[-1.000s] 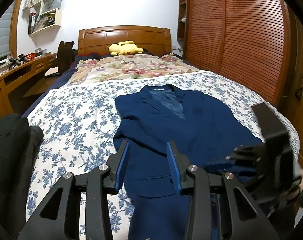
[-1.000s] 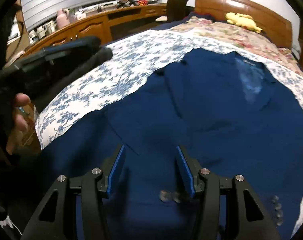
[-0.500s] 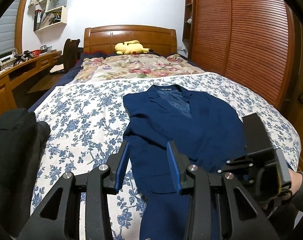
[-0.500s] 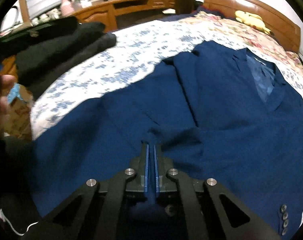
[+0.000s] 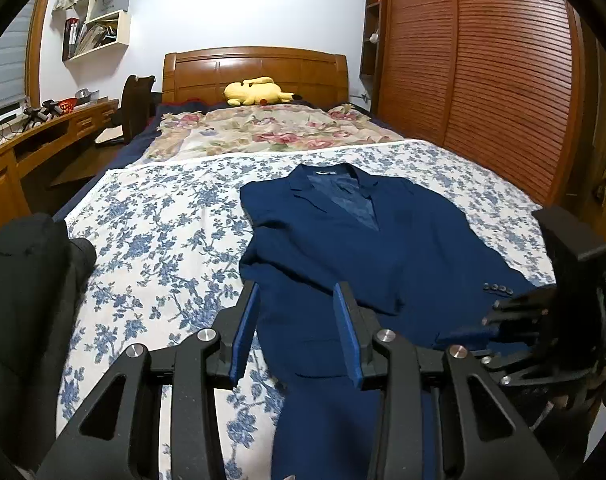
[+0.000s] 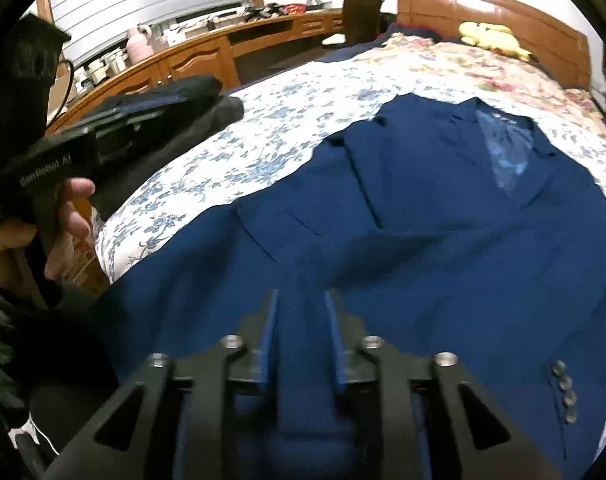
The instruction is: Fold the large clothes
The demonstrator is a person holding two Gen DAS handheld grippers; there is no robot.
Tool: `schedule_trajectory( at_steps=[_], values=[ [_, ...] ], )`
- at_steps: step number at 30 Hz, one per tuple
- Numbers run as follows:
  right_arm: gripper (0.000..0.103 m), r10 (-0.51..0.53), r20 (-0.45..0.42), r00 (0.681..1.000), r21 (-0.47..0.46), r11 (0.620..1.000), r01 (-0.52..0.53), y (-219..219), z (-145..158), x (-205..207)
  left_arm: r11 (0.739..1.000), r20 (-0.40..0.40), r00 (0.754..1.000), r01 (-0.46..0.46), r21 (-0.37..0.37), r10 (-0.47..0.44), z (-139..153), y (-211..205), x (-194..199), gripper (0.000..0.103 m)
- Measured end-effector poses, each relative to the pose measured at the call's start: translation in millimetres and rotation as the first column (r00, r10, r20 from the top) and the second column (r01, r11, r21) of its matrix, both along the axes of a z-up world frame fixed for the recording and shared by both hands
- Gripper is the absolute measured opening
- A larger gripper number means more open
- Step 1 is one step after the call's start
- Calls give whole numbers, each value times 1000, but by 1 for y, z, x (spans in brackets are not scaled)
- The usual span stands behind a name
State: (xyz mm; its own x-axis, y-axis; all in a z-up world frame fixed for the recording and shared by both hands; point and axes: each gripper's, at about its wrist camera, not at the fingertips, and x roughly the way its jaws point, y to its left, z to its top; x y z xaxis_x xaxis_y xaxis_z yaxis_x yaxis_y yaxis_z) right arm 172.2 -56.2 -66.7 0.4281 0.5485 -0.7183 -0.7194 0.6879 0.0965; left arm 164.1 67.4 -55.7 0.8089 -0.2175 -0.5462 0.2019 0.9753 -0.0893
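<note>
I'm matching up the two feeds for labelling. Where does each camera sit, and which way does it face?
Left wrist: on the left gripper, looking up the bed at the headboard; its open fingers hover over the blue jacket, with the right gripper at right.
Right wrist: on the right gripper, angled down over the jacket toward the desk; its jaws are opening around jacket cloth, and a hand holds the left gripper at left.
Shared: jacket, bed, headboard, yellow plush.
</note>
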Motion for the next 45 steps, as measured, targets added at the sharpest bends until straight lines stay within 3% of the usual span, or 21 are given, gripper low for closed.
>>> schedule_trajectory(
  at_steps=[3,12,21,24,27,31,38,45],
  values=[
    [50,-26,23,999,-5,1000,26,-18,1,-5,1000,-11,1000,9,-14,-9,-4,0,-9,39],
    [50,-214,84,973,-79,972,221,-103,-13,-7,1000,-149,989,11,27,-7,-45,5,-23,39],
    [50,-330,66,942,-50,942,333,-147,-28,-9,992,-289,957,7,123,29,-86,8,-39,40],
    [51,-334,53,941,-34,941,336,-147,-26,-10,992,-294,954,-29,126,66,-92,13,-35,53],
    [51,-324,60,944,-28,945,326,-146,-25,-15,990,-306,946,-71,118,104,-95,22,-26,60],
    [51,-324,79,943,-30,945,327,-152,-23,-20,988,-303,946,-77,134,115,-100,25,-19,62],
    [55,-403,102,910,-72,909,410,-184,-19,-27,986,-292,948,-91,139,128,-98,25,-22,63],
    [56,-469,78,880,-116,872,476,-209,-22,-36,995,-288,954,-60,75,79,-85,23,-48,63]
  ],
)
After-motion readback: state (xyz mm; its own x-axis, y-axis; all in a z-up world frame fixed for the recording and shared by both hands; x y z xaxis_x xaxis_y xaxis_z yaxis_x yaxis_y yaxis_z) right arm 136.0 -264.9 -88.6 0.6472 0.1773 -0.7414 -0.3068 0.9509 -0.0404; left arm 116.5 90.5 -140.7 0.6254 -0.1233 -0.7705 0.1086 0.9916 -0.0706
